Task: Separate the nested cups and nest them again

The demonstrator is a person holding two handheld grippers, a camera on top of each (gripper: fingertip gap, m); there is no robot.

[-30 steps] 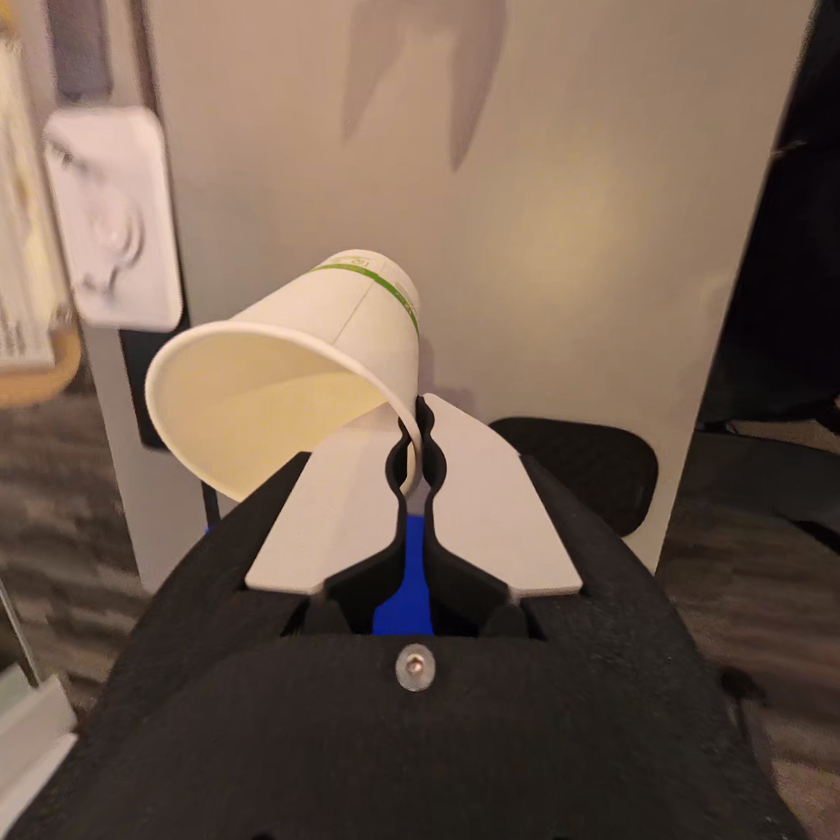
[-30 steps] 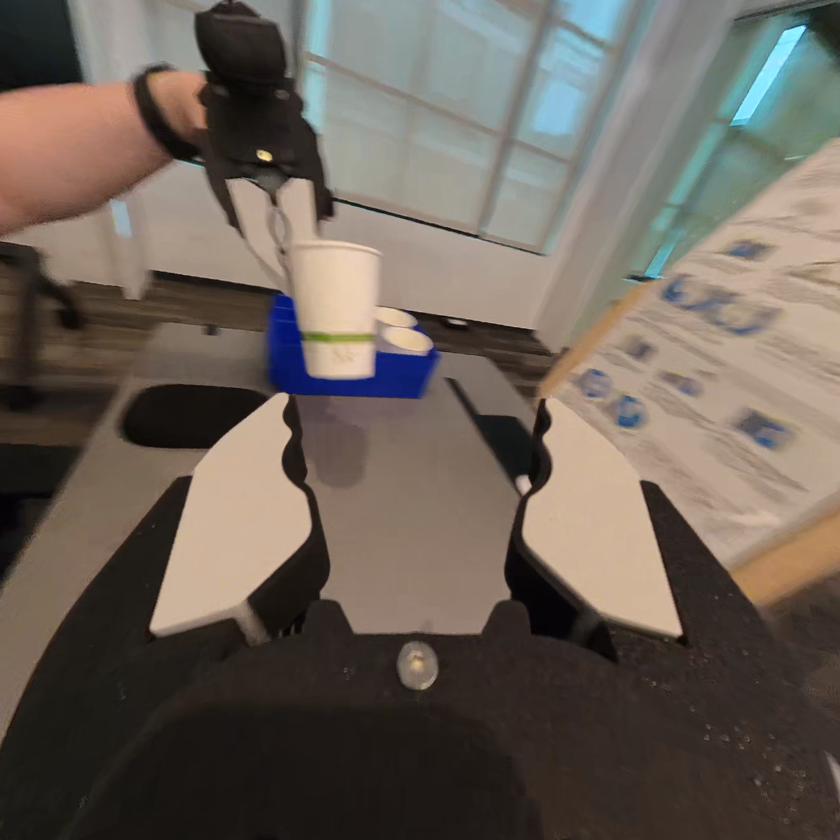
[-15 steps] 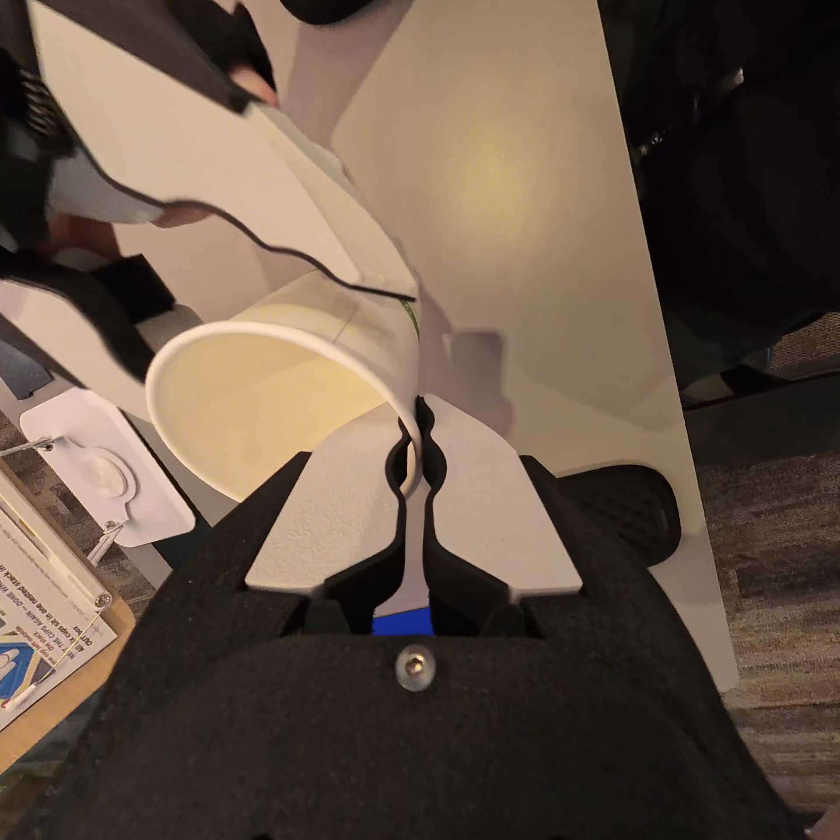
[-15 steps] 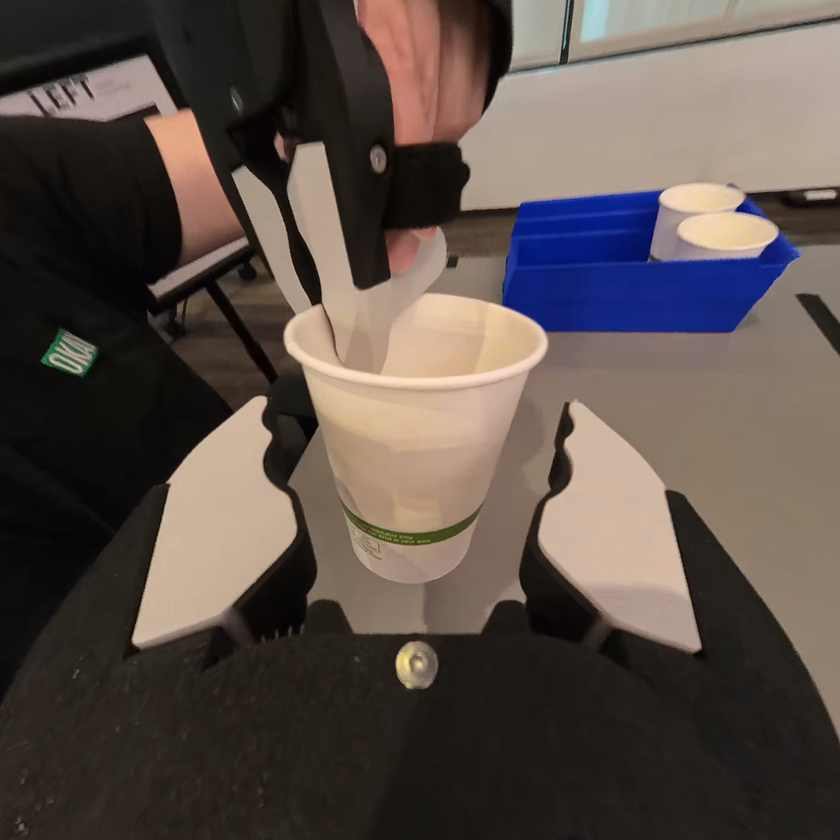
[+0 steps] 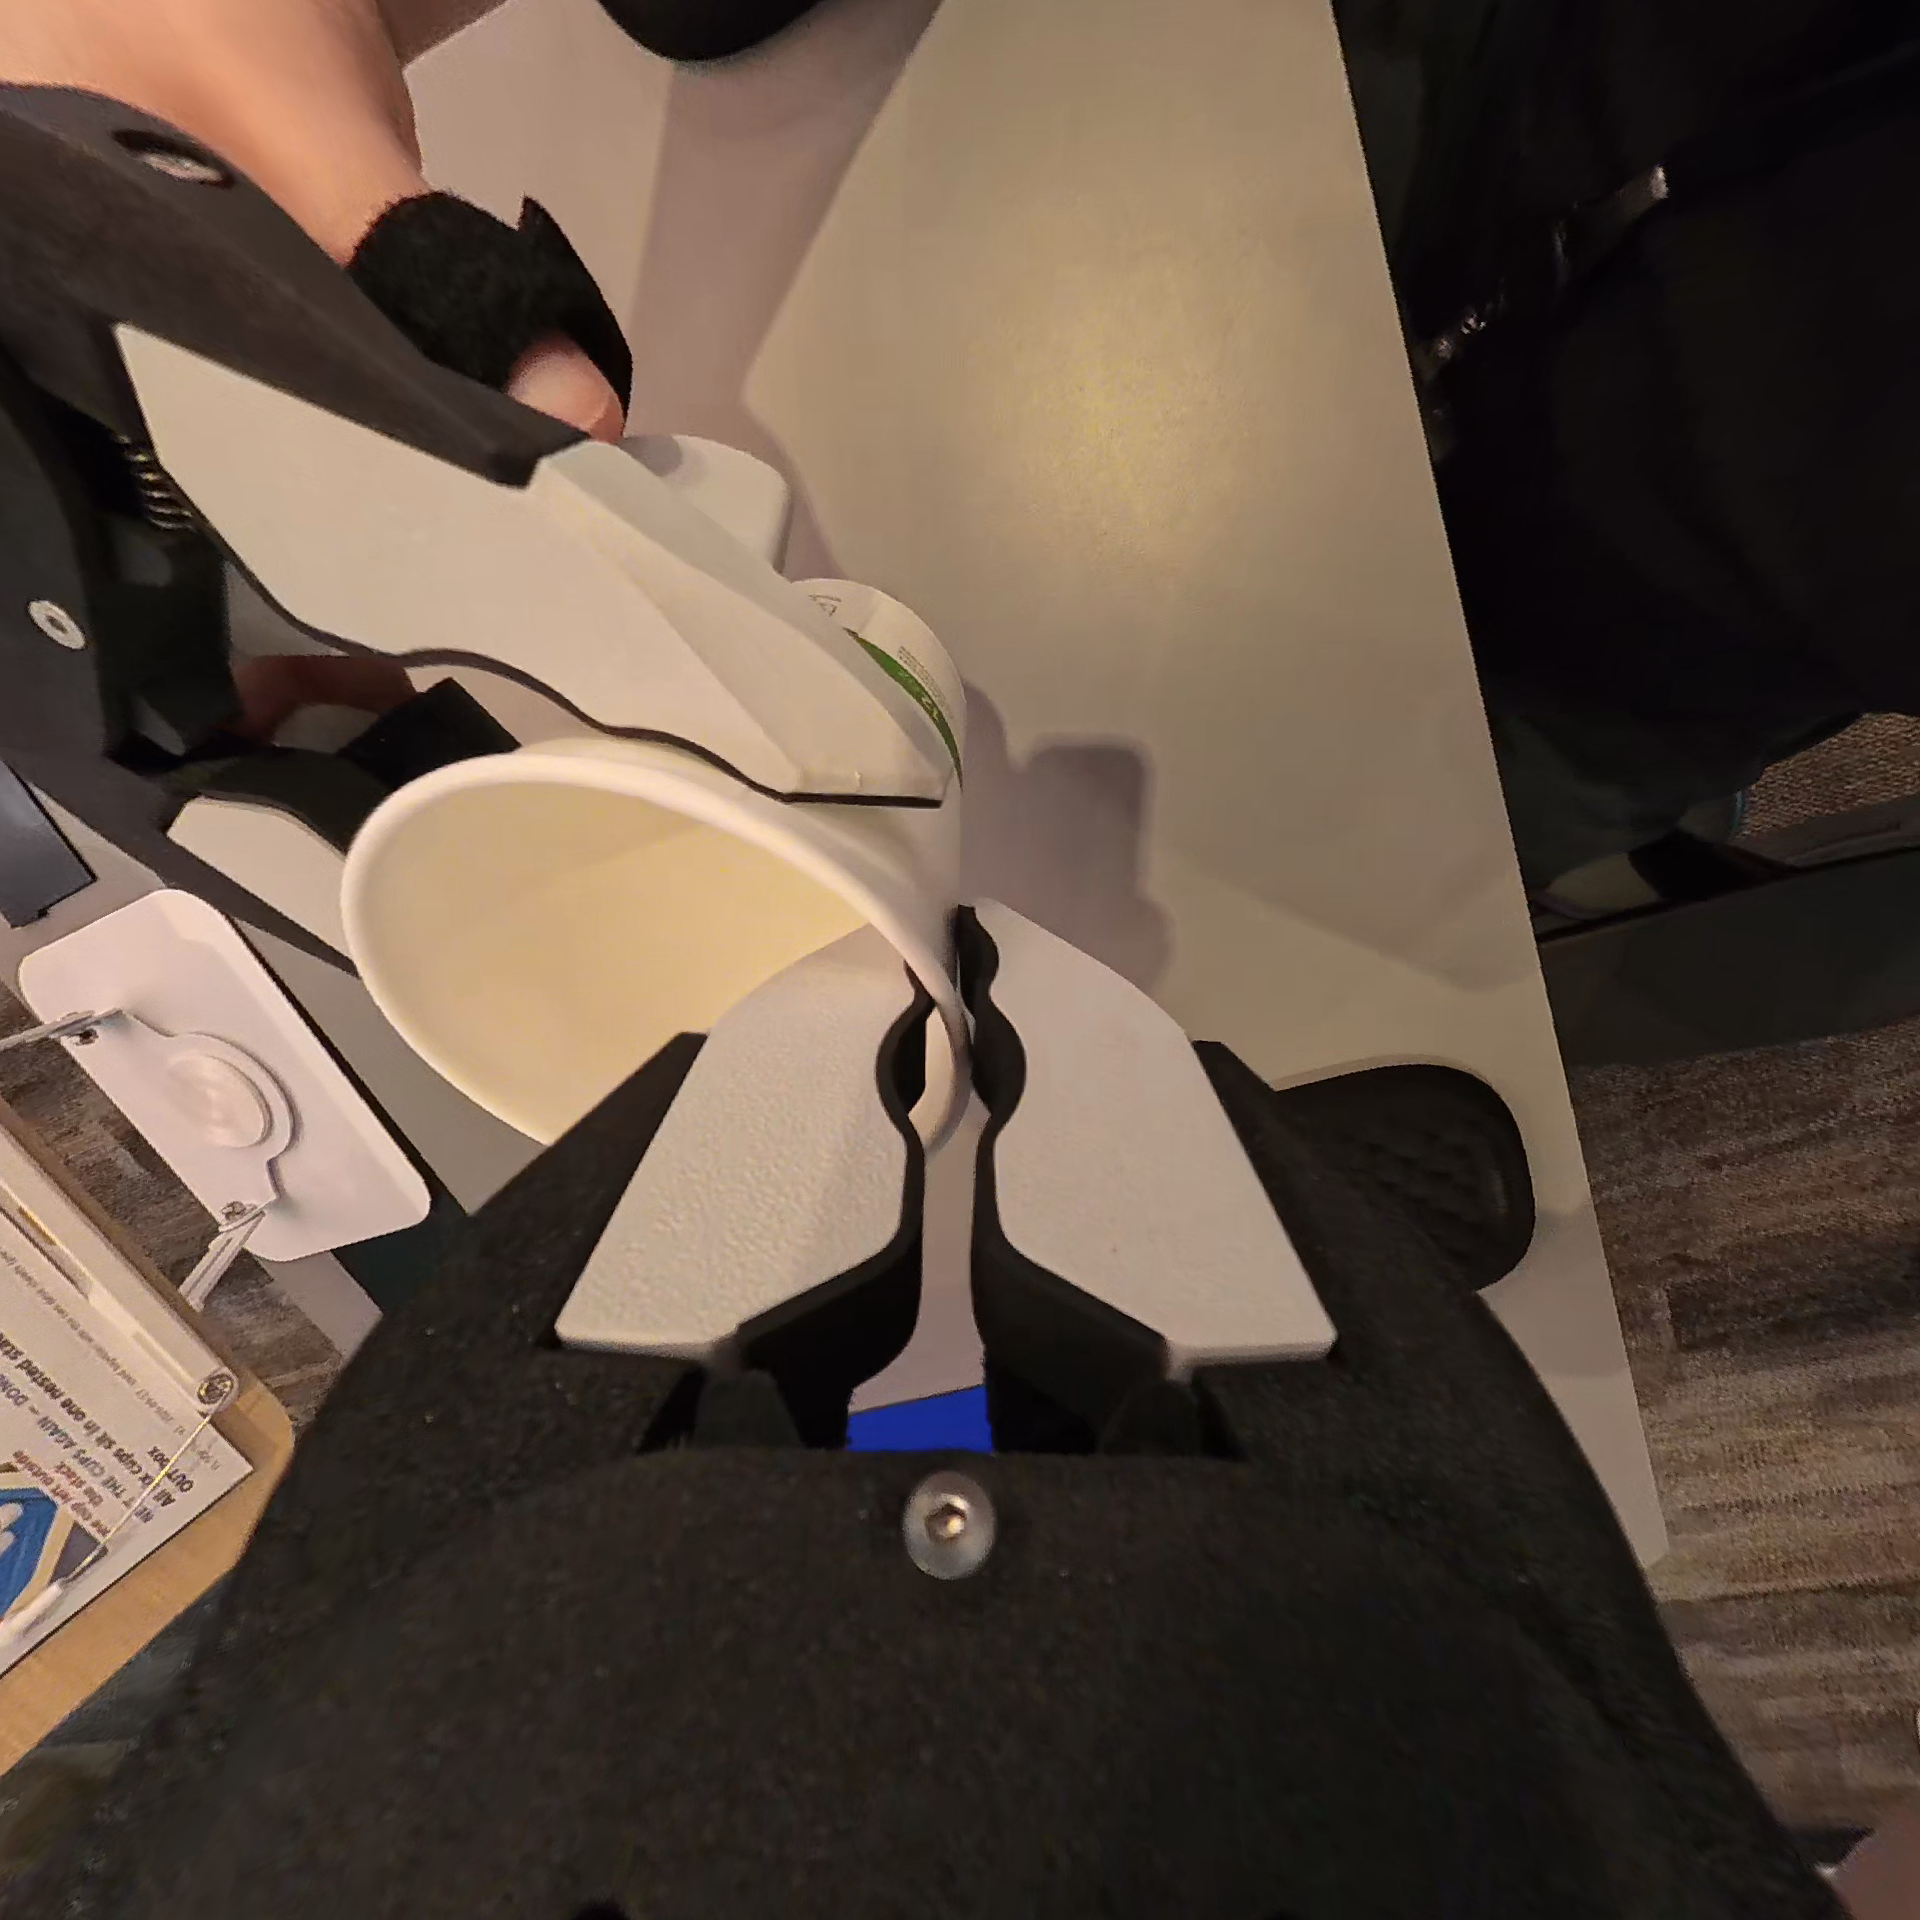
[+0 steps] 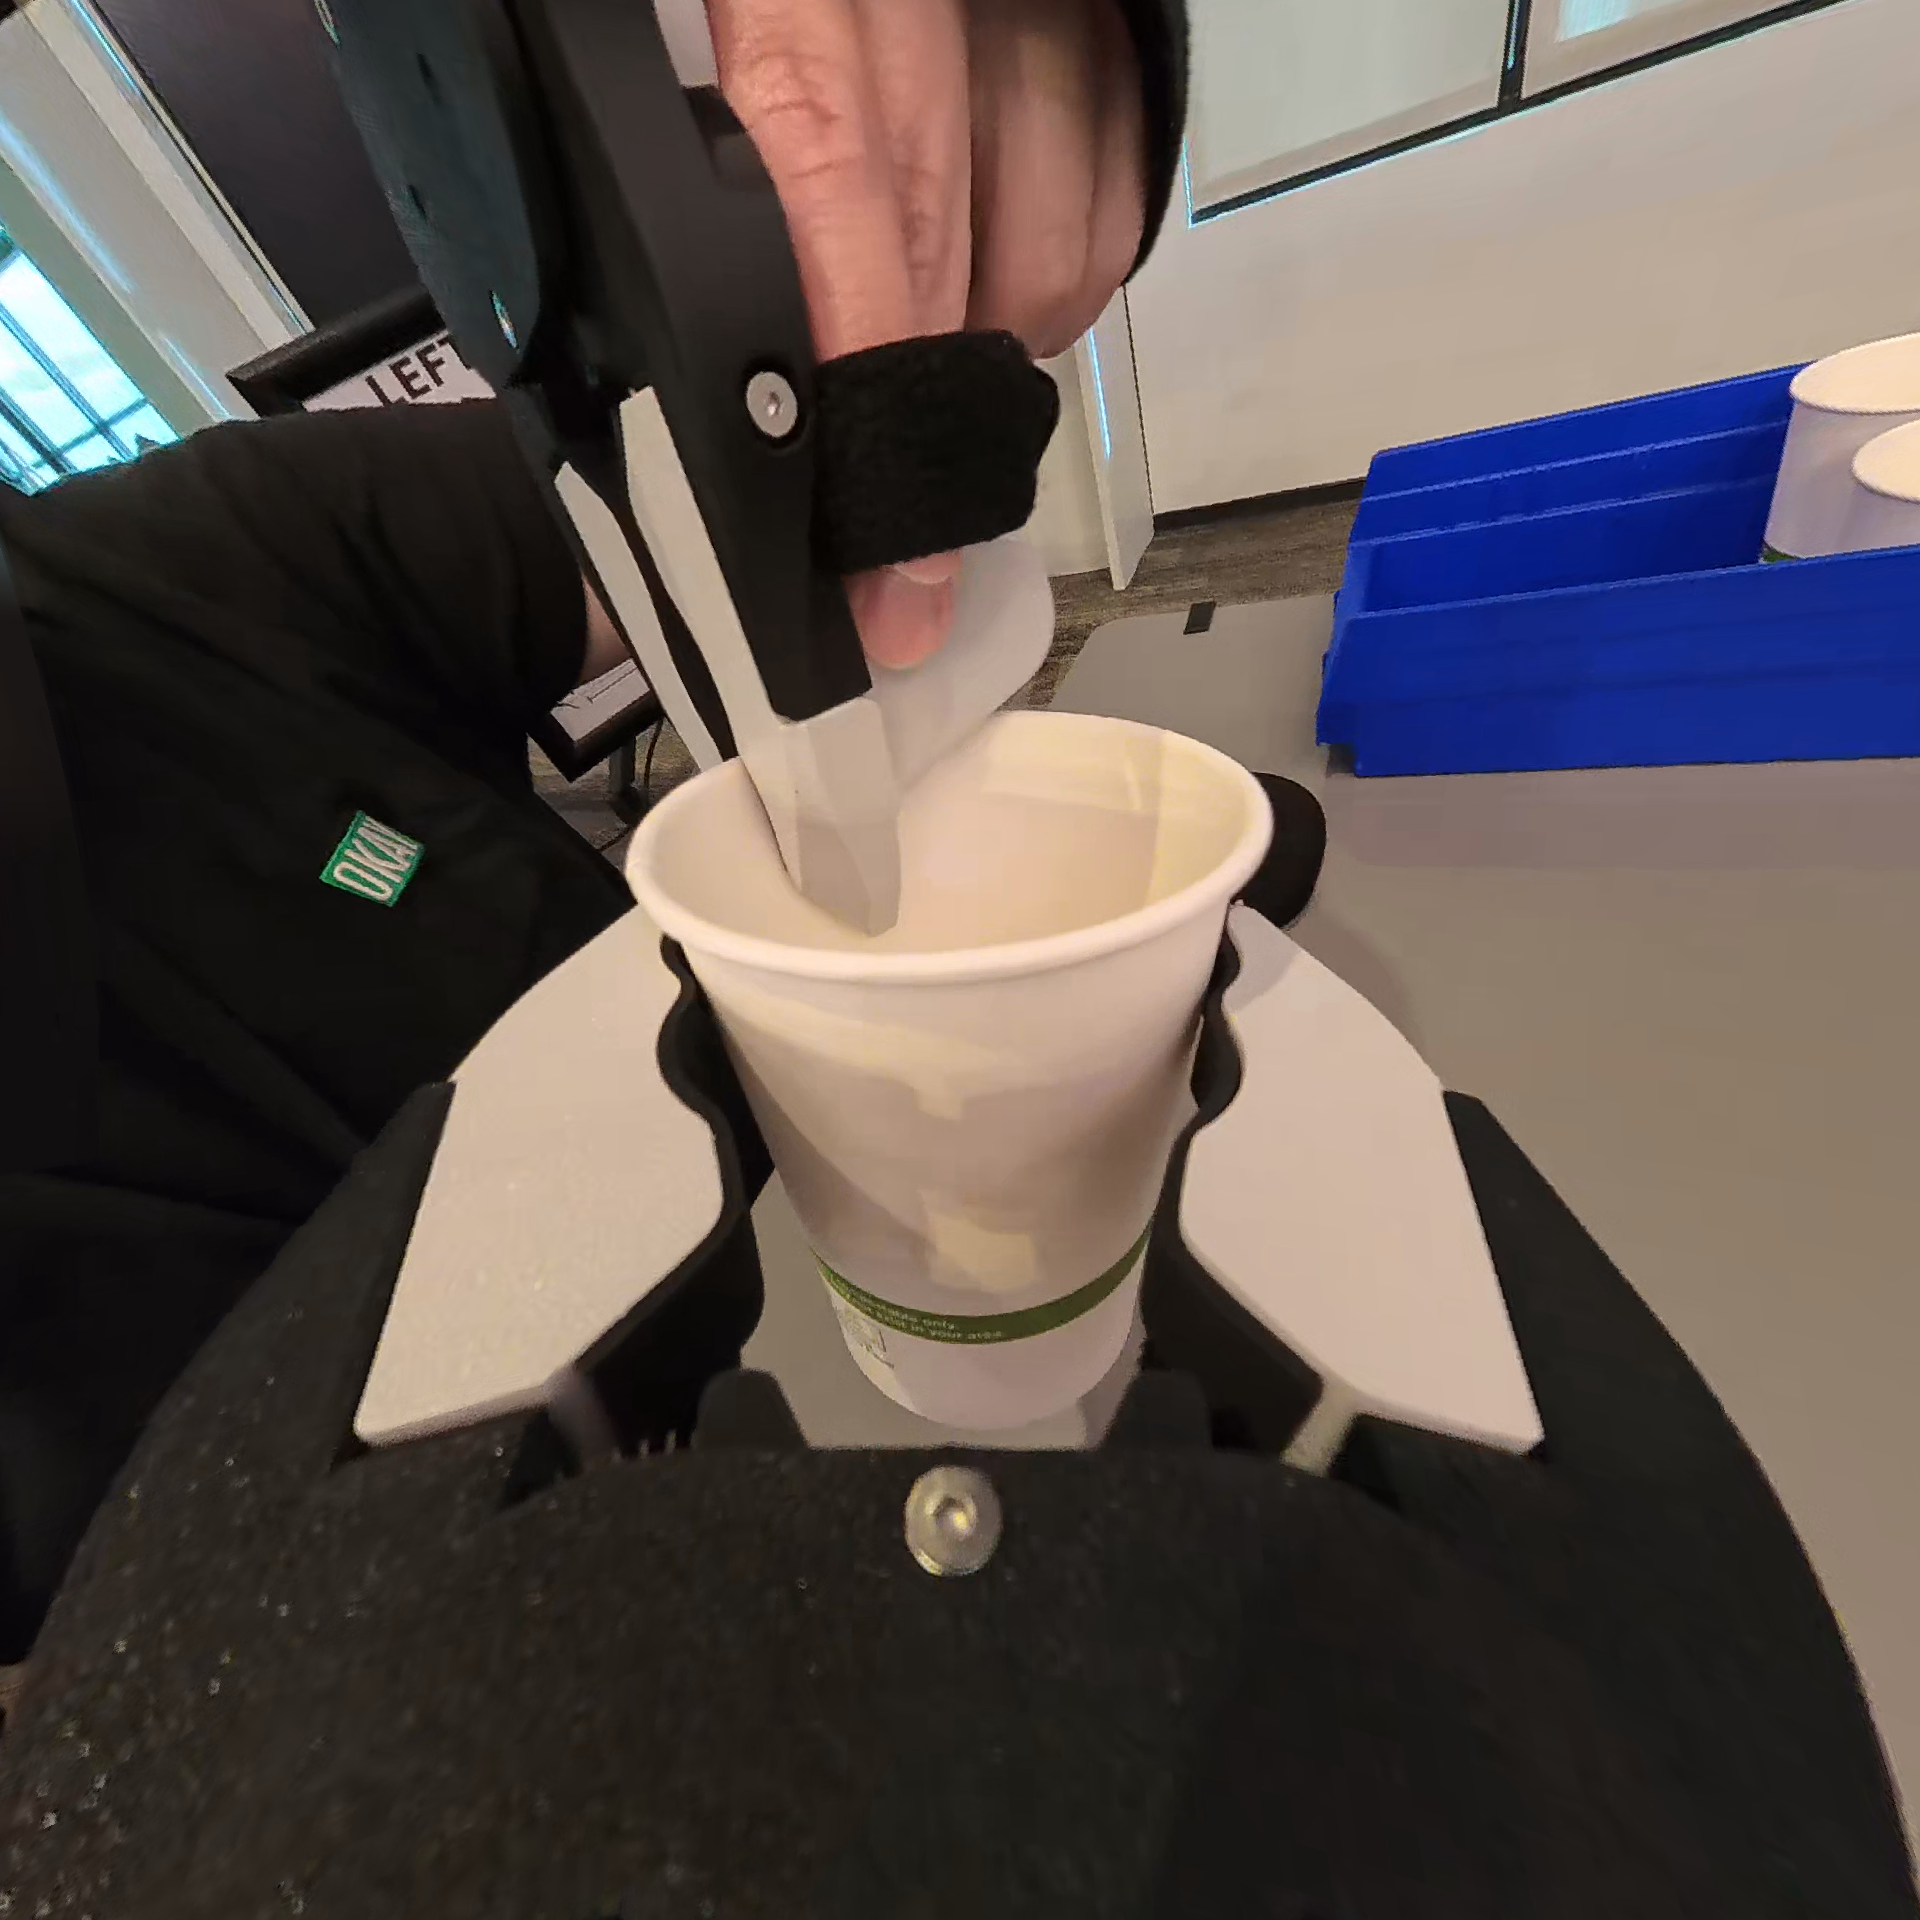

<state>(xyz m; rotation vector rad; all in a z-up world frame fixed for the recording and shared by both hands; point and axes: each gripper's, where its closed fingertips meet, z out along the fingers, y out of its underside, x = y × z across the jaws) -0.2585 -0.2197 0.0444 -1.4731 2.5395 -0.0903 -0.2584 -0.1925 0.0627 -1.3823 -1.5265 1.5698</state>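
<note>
Over the grey table (image 6: 1558,935), the right gripper (image 6: 951,1091) has closed around the cup (image 6: 951,1039); the left gripper (image 5: 951,997) pinches its rim, ready to separate.

A paper cup (image 6: 956,1049) sits upright between the fingers of the right gripper (image 6: 951,1049), above the table (image 6: 1558,935). The left gripper (image 6: 821,831) reaches down from above, one finger inside the cup's rim, one outside. Behind and to the right, a bin (image 6: 1621,655) on the table holds two more cups (image 6: 1839,457).
</note>
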